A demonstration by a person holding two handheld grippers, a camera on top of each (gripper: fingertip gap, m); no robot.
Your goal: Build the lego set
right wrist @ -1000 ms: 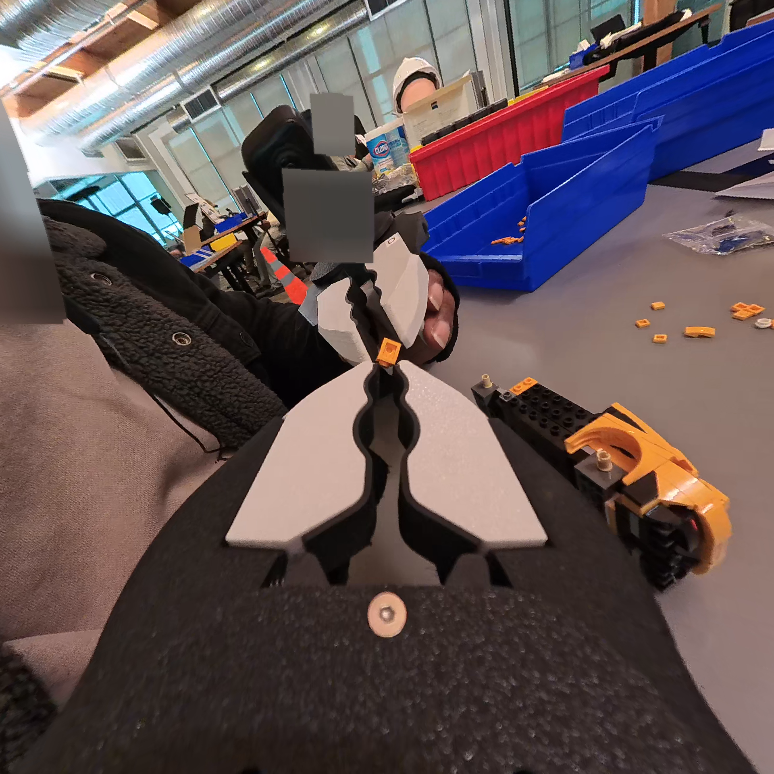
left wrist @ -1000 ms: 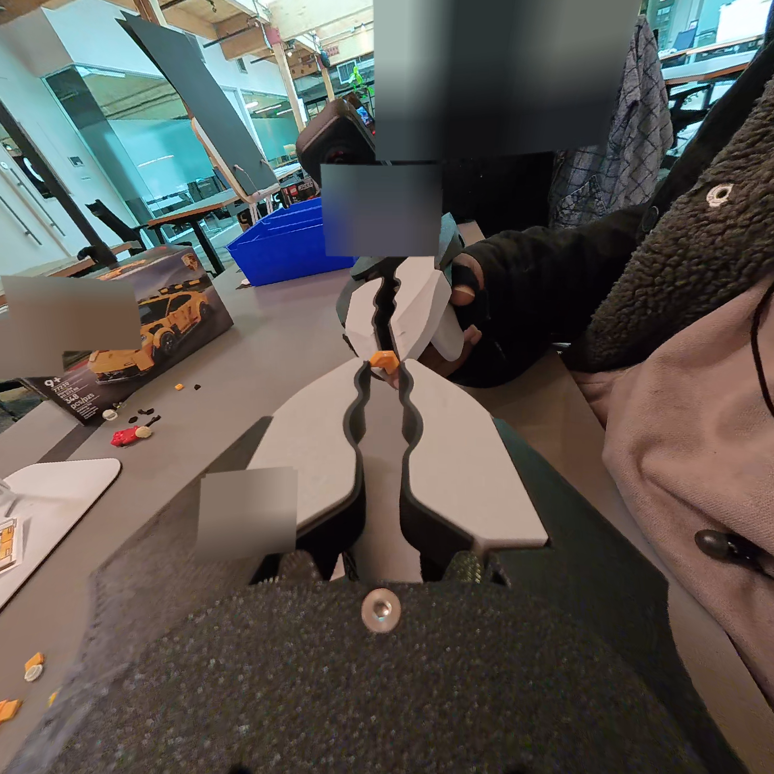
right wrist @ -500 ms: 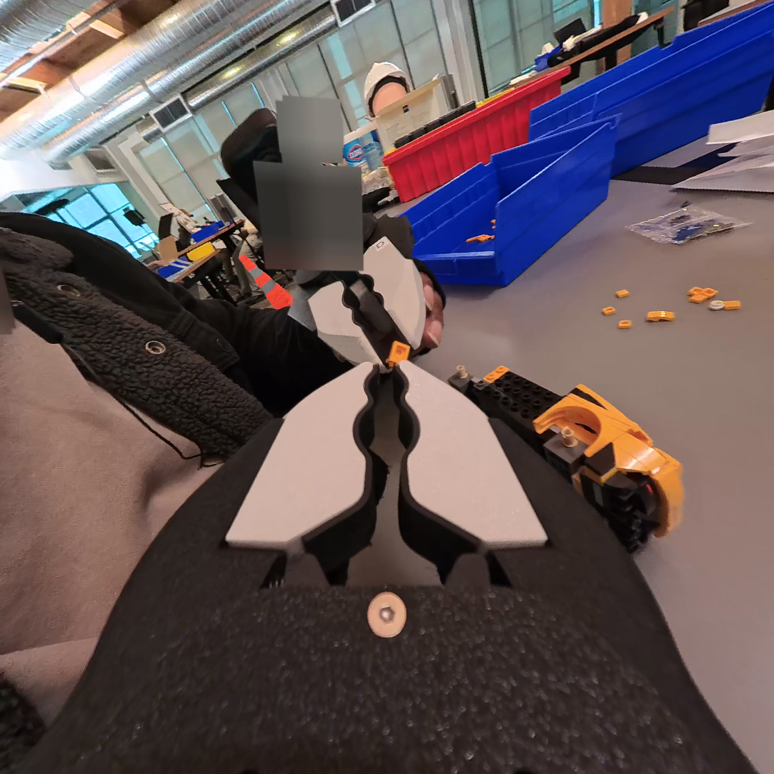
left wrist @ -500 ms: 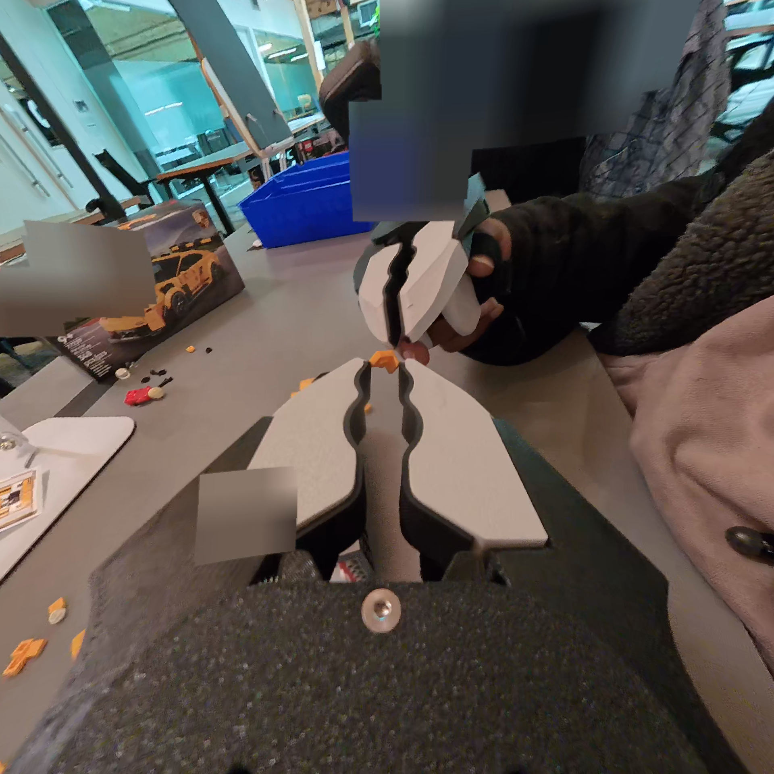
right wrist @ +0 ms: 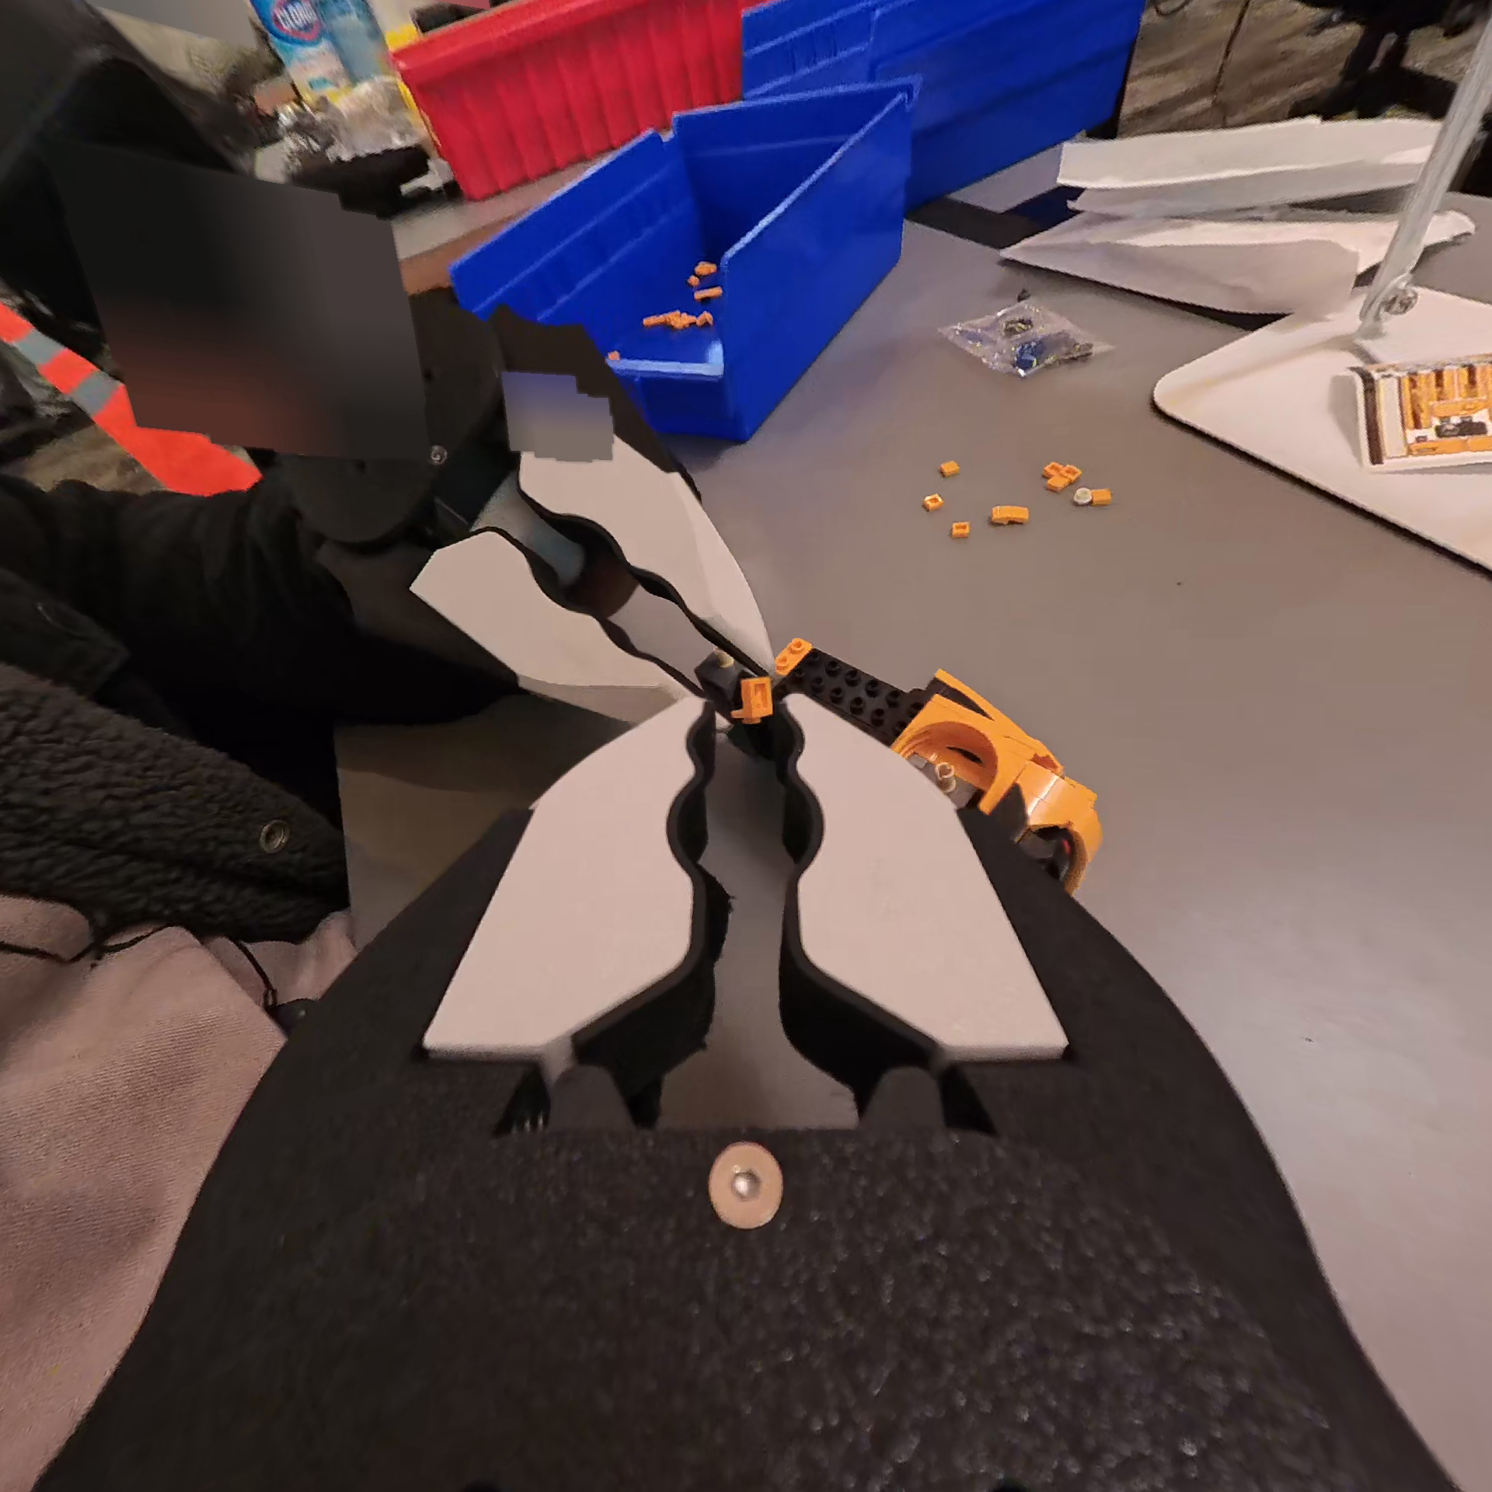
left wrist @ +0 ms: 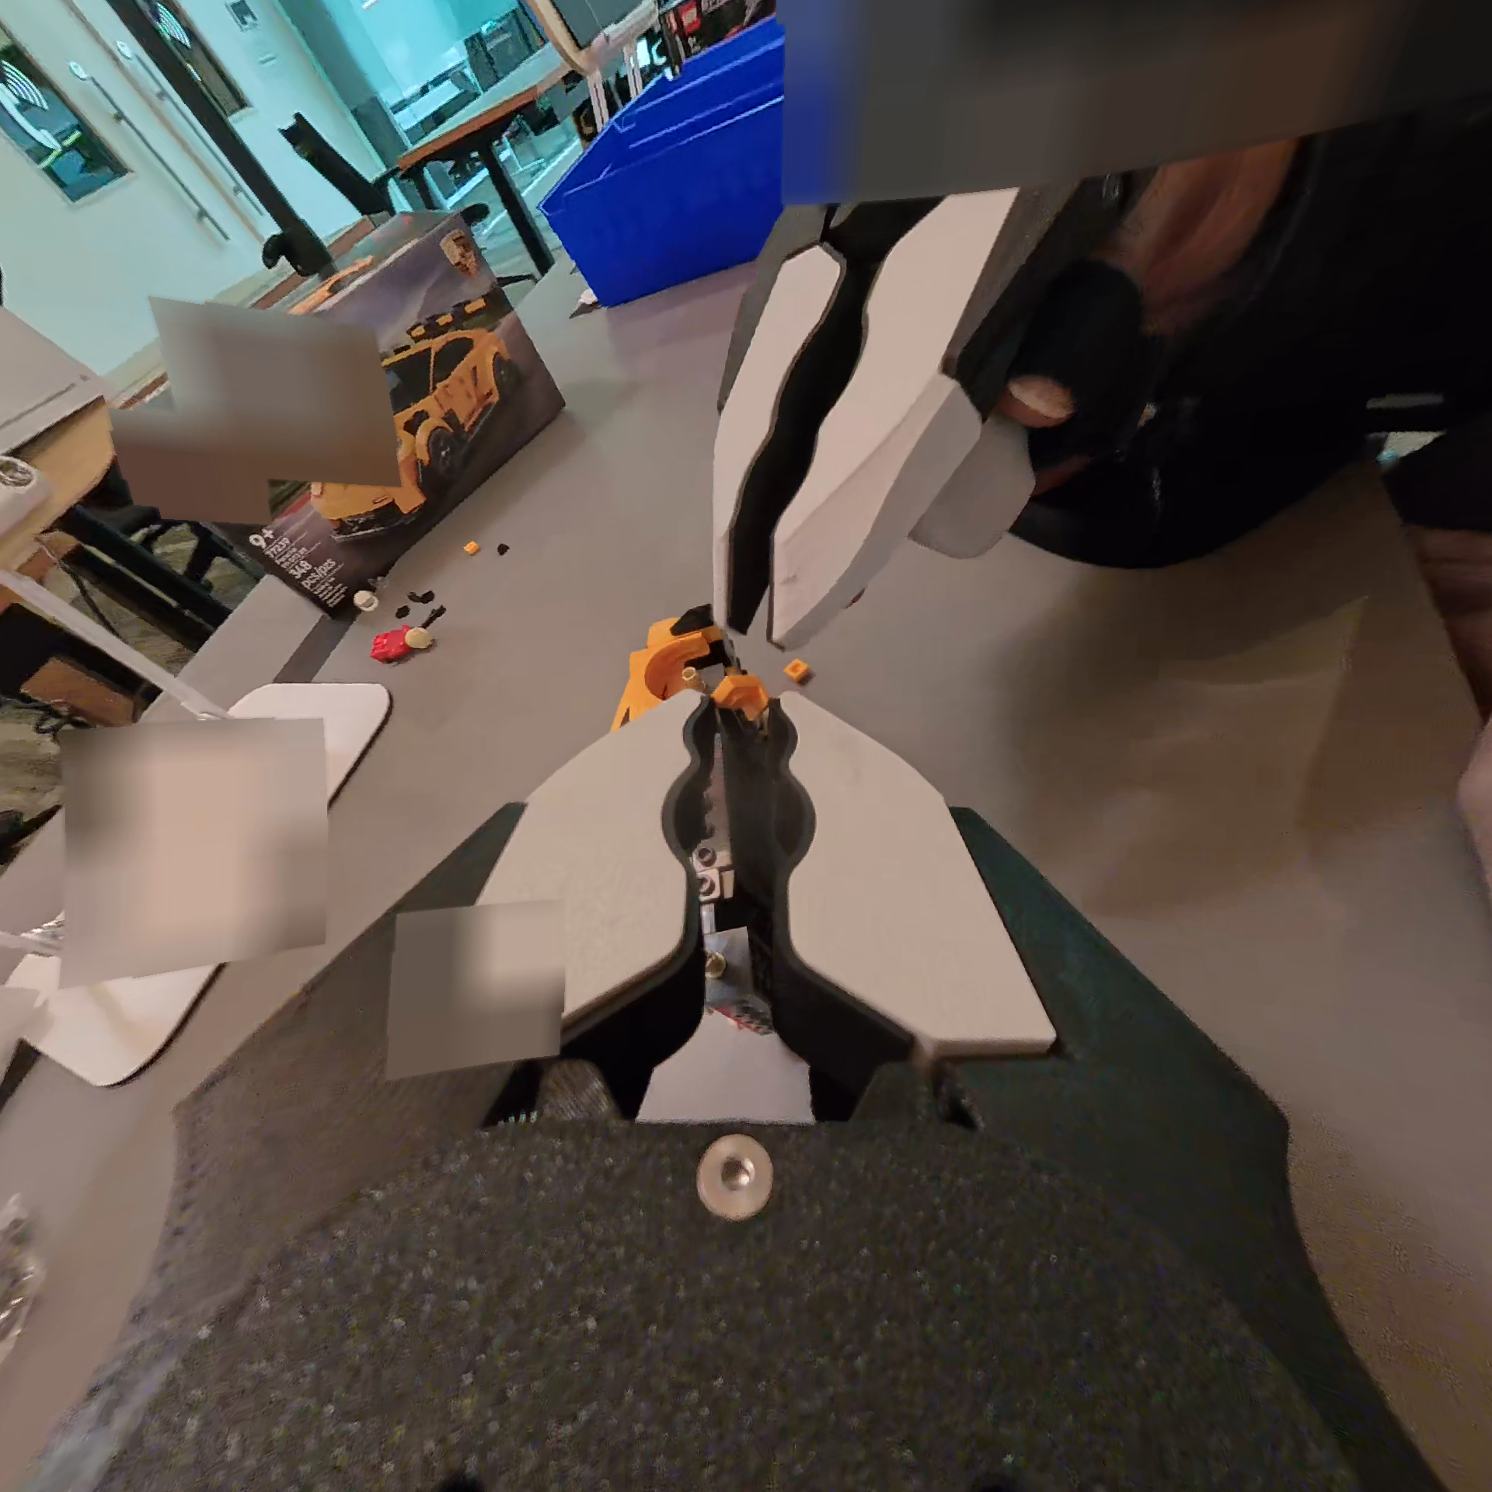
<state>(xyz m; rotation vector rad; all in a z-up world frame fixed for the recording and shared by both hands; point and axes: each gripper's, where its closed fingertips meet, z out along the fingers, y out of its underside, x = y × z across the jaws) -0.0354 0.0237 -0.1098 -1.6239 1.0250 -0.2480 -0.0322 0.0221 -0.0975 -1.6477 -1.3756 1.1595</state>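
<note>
My left gripper (left wrist: pixel 739 710) is shut on a small orange brick piece (left wrist: pixel 736 693) at its fingertips. My right gripper (right wrist: pixel 747 710) is open. The same orange piece (right wrist: pixel 755 698) stands between its fingertips with room on both sides. In the left wrist view the right gripper (left wrist: pixel 751 634) hangs just above the piece, fingers apart. In the right wrist view the left gripper (right wrist: pixel 731 678) comes in from the upper left. A part-built orange and black toy car (right wrist: pixel 993 759) lies on the grey table right under both tips. It also shows in the left wrist view (left wrist: pixel 654 678).
A blue bin (right wrist: pixel 727 266) with several orange pieces and a red bin (right wrist: pixel 565 89) stand behind. Loose orange pieces (right wrist: pixel 1009 500), a plastic bag (right wrist: pixel 1017 339) and a white mat (right wrist: pixel 1292 436) lie to the right. The set's box (left wrist: pixel 420 404) and a red piece (left wrist: pixel 391 643) are to the left. Only a small space, under 4 cm, lies between the two pairs of fingers.
Both grippers have come down to the toy car on the table. My right gripper's fingers have opened off the orange piece. My left gripper has kept its hold on it.
</note>
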